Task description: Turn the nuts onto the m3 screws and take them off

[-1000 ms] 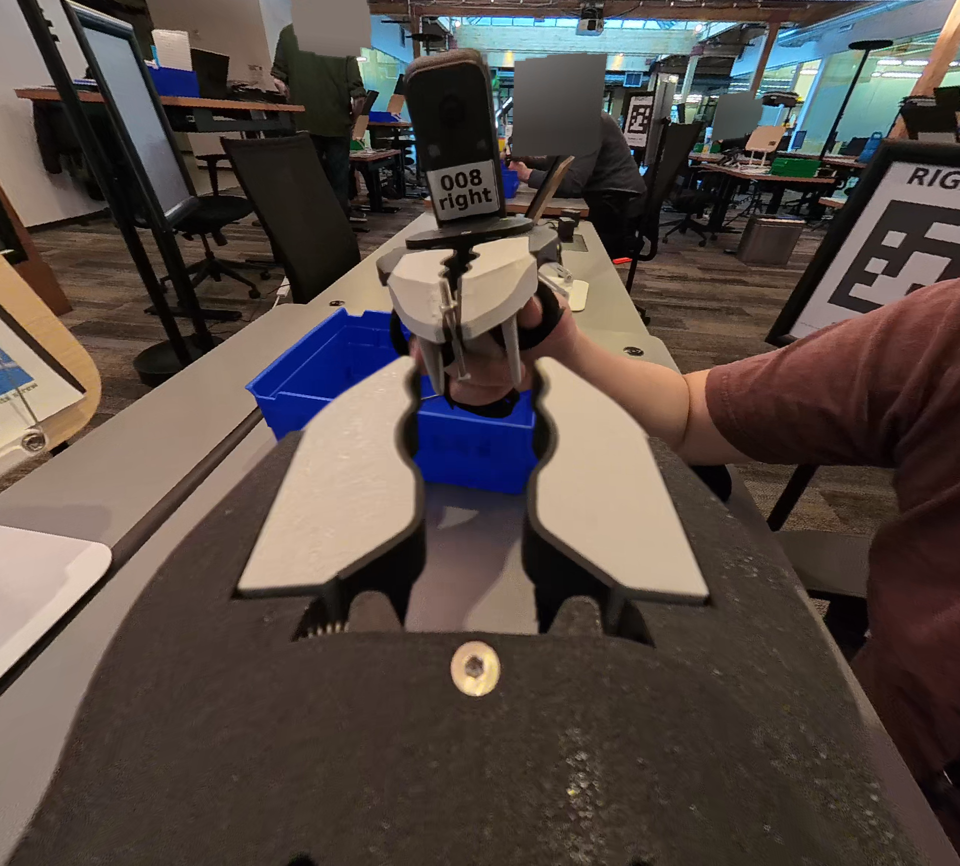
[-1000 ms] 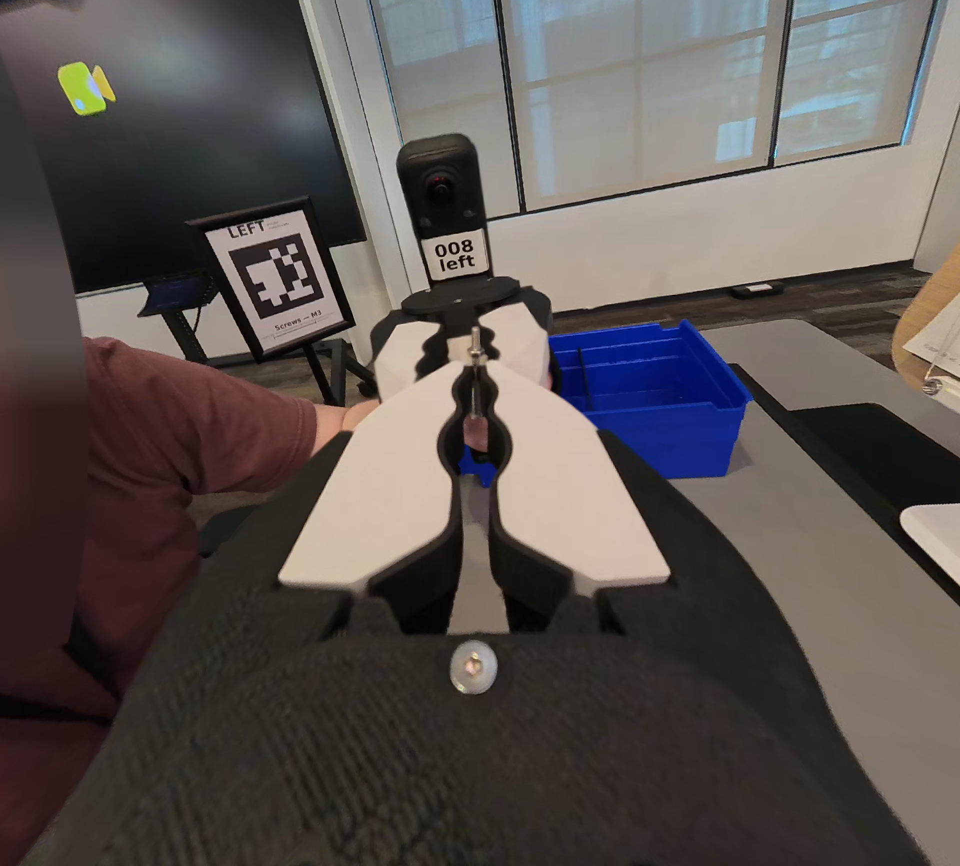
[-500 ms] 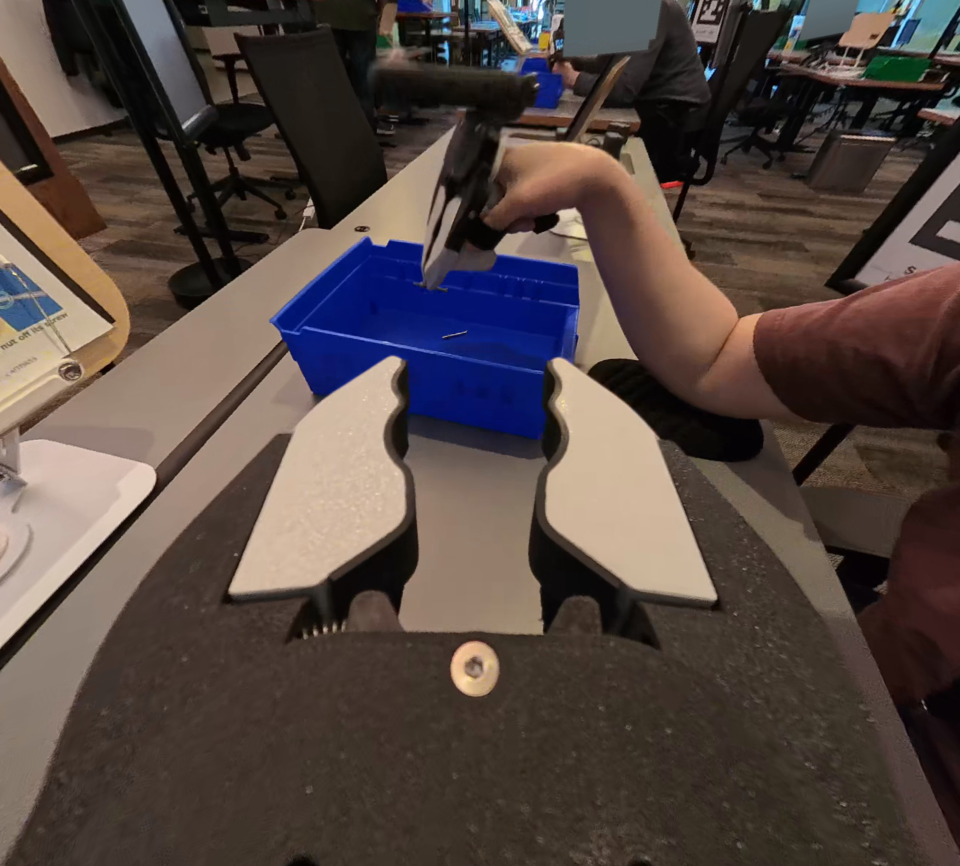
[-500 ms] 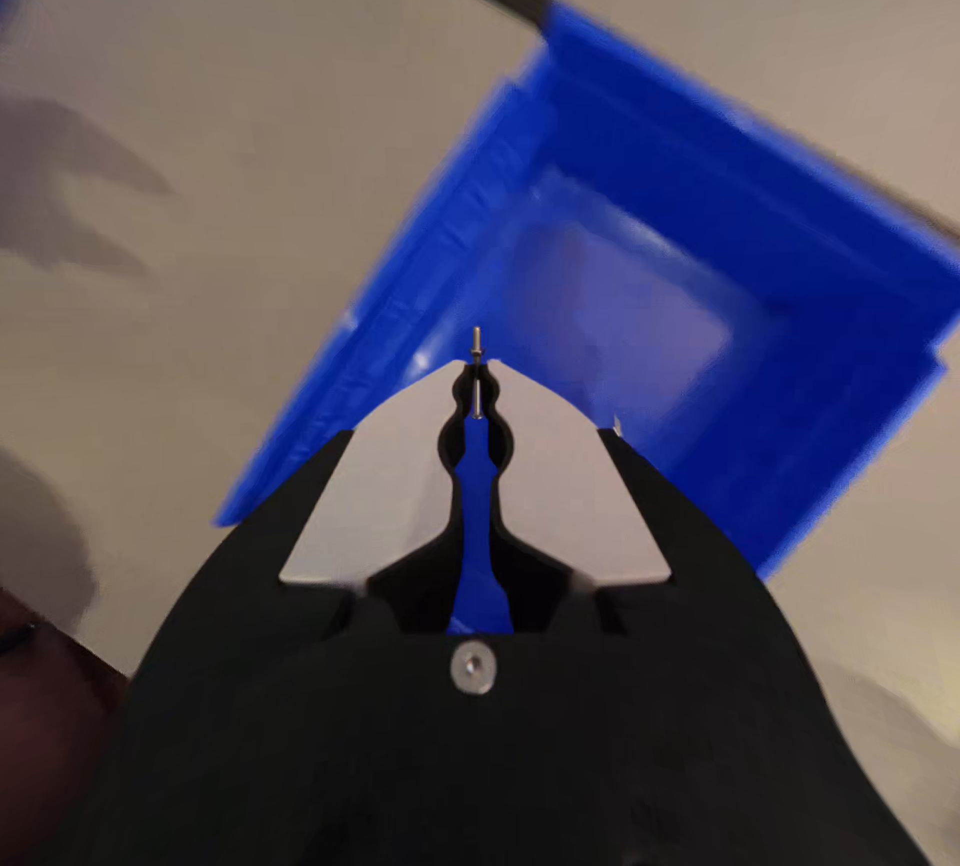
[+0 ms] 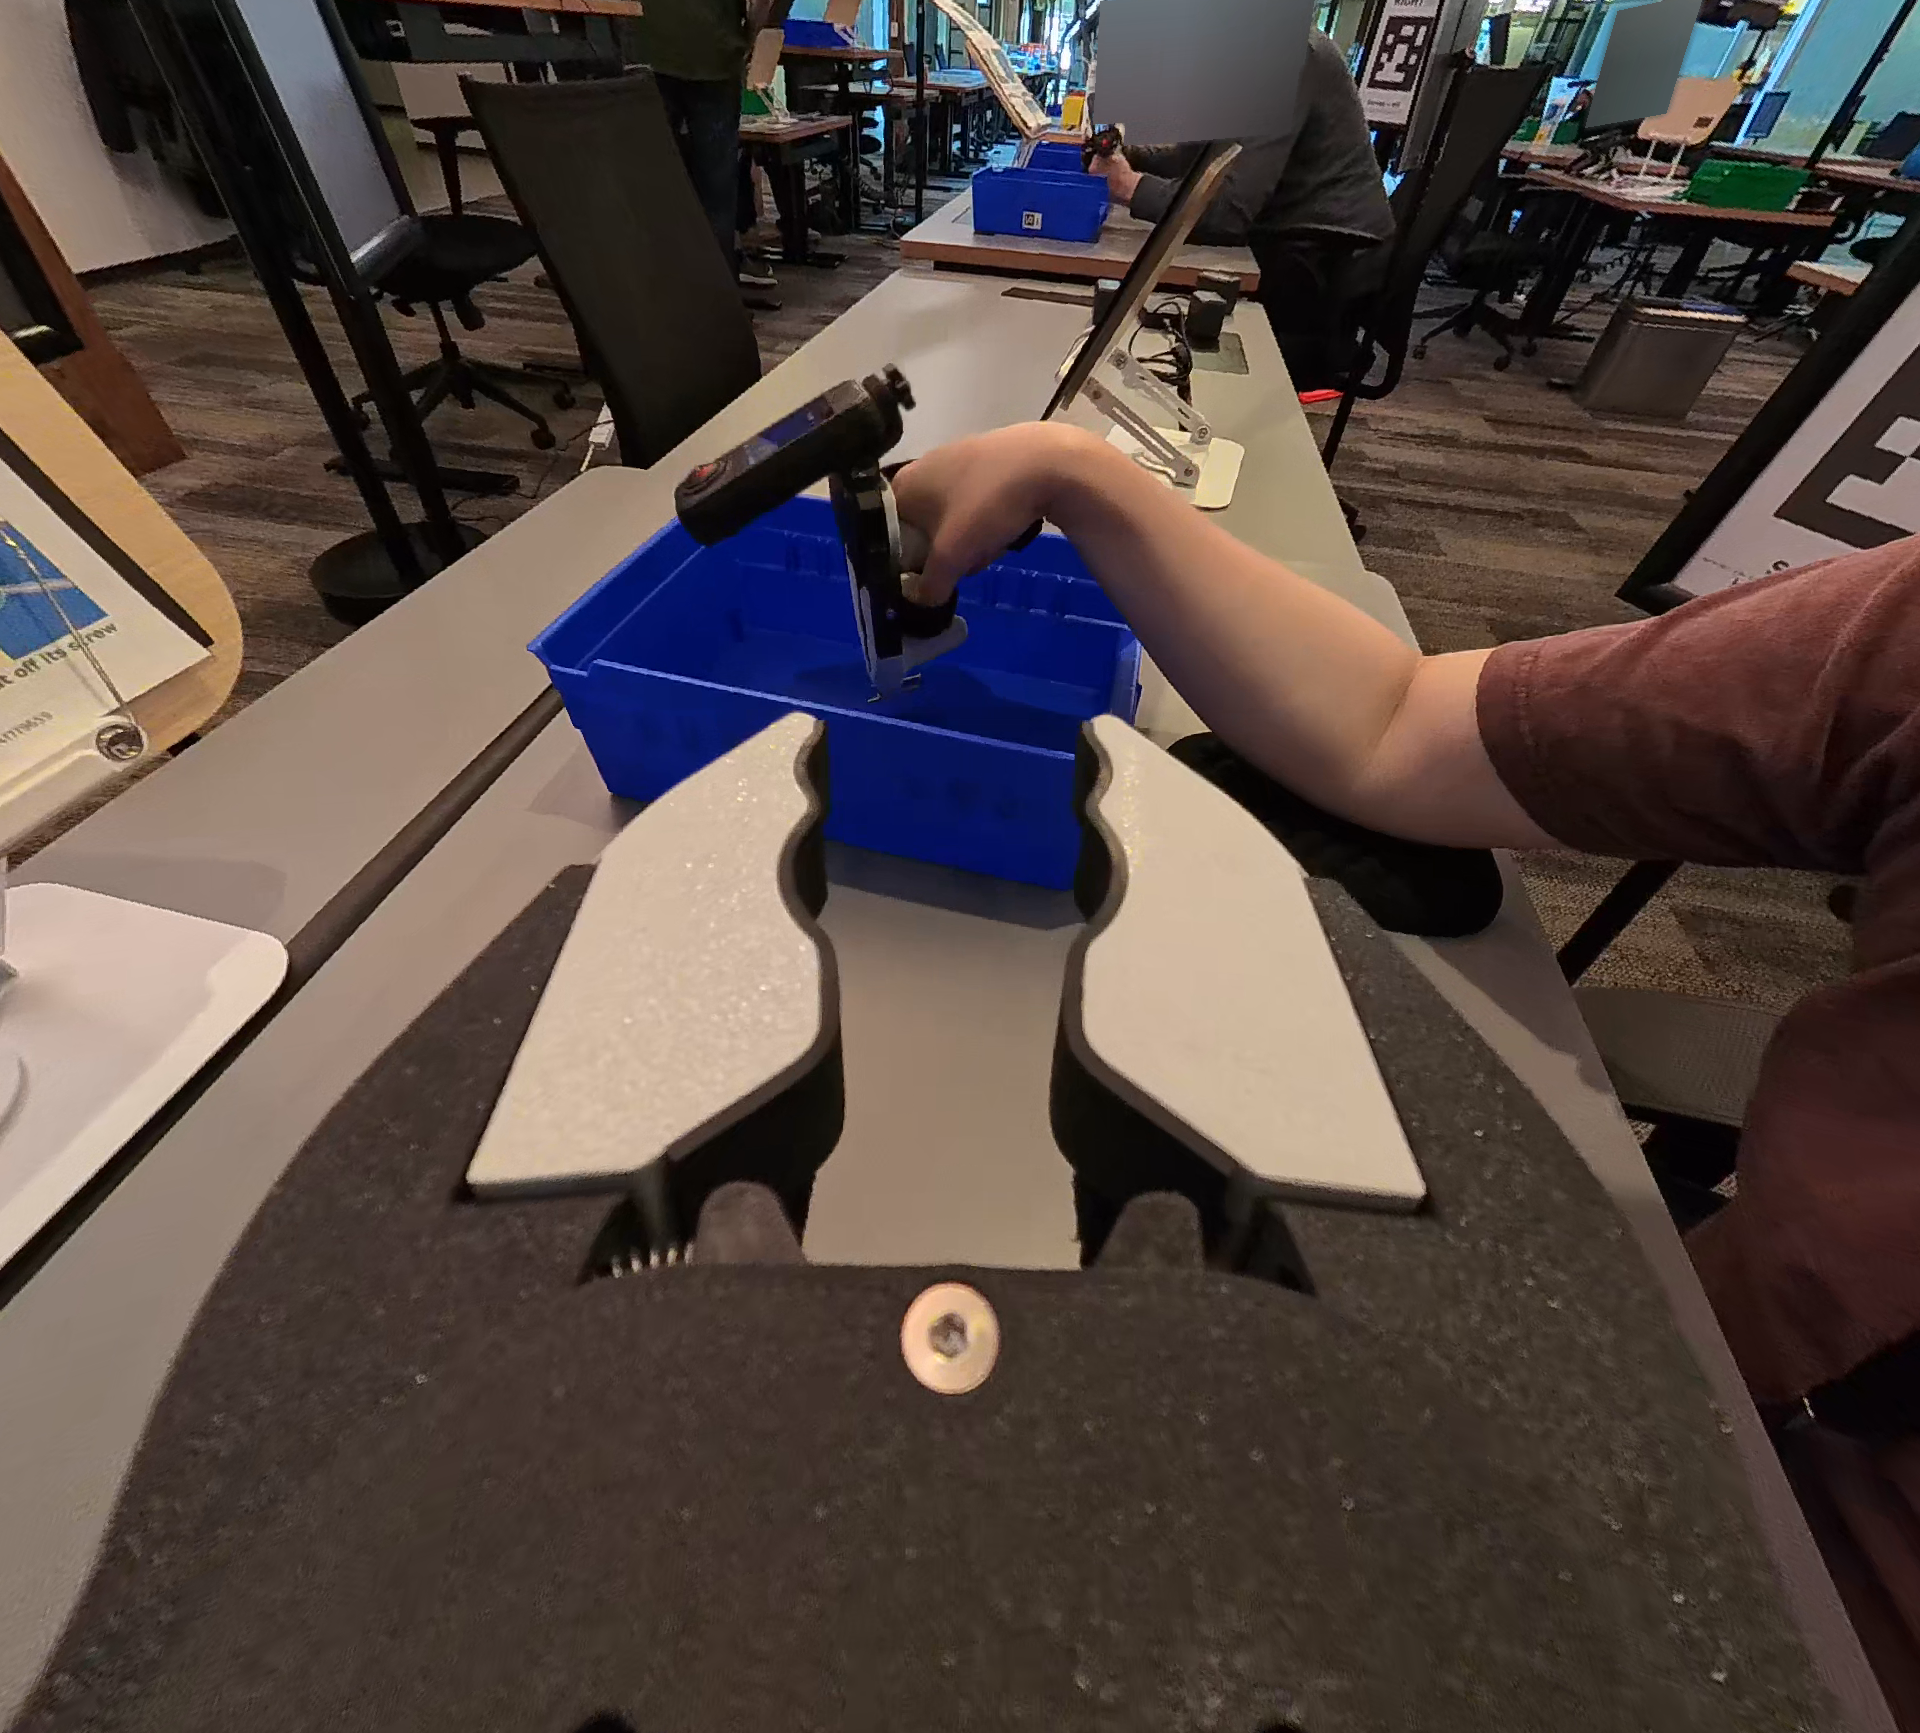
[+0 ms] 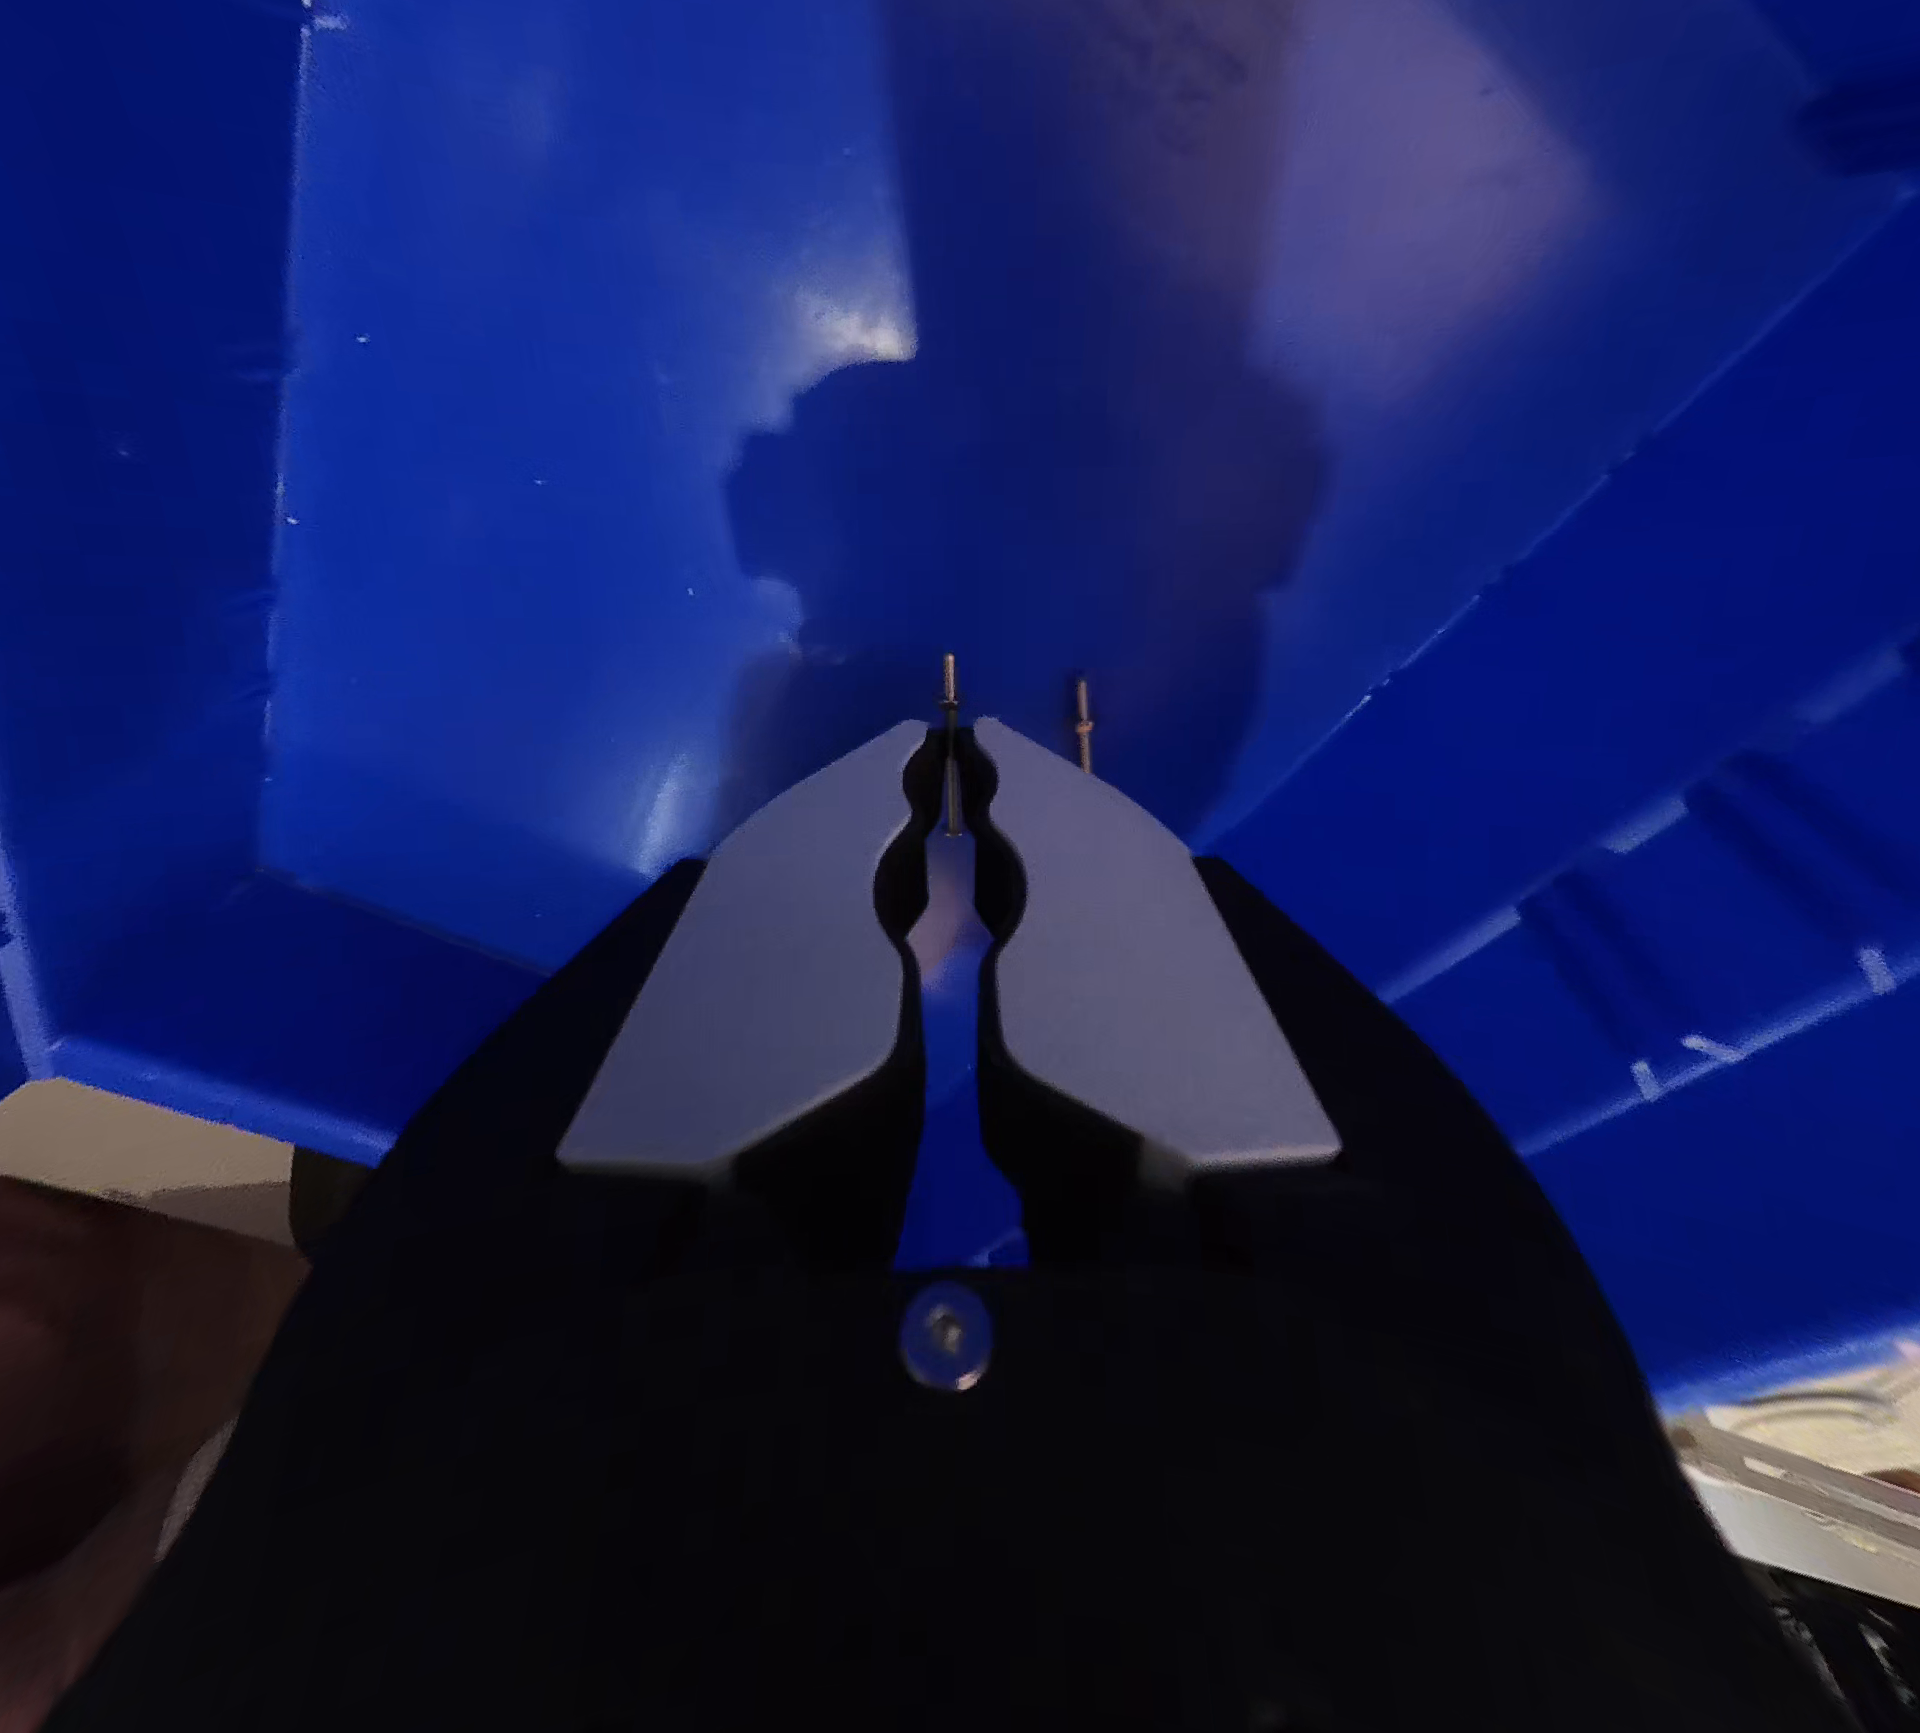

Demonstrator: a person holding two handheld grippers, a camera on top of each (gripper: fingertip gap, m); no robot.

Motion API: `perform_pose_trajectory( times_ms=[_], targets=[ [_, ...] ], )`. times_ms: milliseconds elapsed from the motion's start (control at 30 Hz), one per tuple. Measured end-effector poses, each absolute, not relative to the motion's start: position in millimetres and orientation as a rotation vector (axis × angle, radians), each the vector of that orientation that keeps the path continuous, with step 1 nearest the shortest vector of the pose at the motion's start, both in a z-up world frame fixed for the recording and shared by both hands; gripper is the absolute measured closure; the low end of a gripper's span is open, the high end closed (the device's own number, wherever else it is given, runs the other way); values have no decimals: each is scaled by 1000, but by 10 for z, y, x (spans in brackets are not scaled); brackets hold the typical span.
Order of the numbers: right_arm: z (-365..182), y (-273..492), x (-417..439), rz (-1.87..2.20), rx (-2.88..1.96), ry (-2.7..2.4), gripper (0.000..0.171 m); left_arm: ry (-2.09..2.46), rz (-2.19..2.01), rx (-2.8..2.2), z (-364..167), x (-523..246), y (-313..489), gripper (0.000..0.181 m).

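My right gripper is shut on a thin M3 screw with a small nut on its shaft. It points down into the blue bin, close to the bin floor. A second screw with a nut lies on the bin floor just right of the tips. In the left wrist view the right gripper reaches down into the blue bin, held by a hand. My left gripper is open and empty, above the grey table short of the bin.
The bin stands on a long grey table. A black pad lies right of the bin under the person's forearm. A white stand base is at the left. A tablet stand is behind the bin. Spacing between my two grippers at the tips: around 40 centimeters.
My right gripper has turned away from the left gripper and gone down into the blue bin with the screw. My left gripper has drawn back and stays open.
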State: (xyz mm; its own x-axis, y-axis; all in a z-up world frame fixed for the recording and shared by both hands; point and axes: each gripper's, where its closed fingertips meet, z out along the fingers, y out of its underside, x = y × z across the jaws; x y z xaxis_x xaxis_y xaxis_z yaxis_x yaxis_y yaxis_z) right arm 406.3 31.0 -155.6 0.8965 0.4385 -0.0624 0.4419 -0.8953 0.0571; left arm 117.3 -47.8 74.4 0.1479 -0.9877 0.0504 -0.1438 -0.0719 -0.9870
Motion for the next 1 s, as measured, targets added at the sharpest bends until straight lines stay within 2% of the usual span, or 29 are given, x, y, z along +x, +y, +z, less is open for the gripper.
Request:
perform_pose_trajectory(
  times_ms=[133, 267, 433, 600, 733, 900, 1000],
  targets=[
    [-1599, 335, 4091, -39, 2983, 707, 167, 1178, -1066, -1432, 743, 1171, -473, 136],
    [-1462, 400, 4079, -26, 3053, 728, 156, 1166, -1048, -1437, 799, 1106, -449, 134],
    [-940, 519, 3976, -9, 3267, 817, 151, 1171, -868, -1523, 925, 755, -363, 133],
    [-401, 576, 3680, -13, 3464, 1010, 152, 1057, -511, -1713, 969, -12, -87, 133],
    [-151, 619, 3375, -26, 3540, 1193, 152, 926, -291, -2013, 689, -762, 19, 134],
    [-159, 596, 3104, -25, 3482, 1361, 152, 662, 89, -2381, 192, -1736, 193, 140],
    [-200, 600, 3039, -2, 3451, 1403, 151, 611, 60, -2561, -120, -1926, 139, 152]
  ],
)
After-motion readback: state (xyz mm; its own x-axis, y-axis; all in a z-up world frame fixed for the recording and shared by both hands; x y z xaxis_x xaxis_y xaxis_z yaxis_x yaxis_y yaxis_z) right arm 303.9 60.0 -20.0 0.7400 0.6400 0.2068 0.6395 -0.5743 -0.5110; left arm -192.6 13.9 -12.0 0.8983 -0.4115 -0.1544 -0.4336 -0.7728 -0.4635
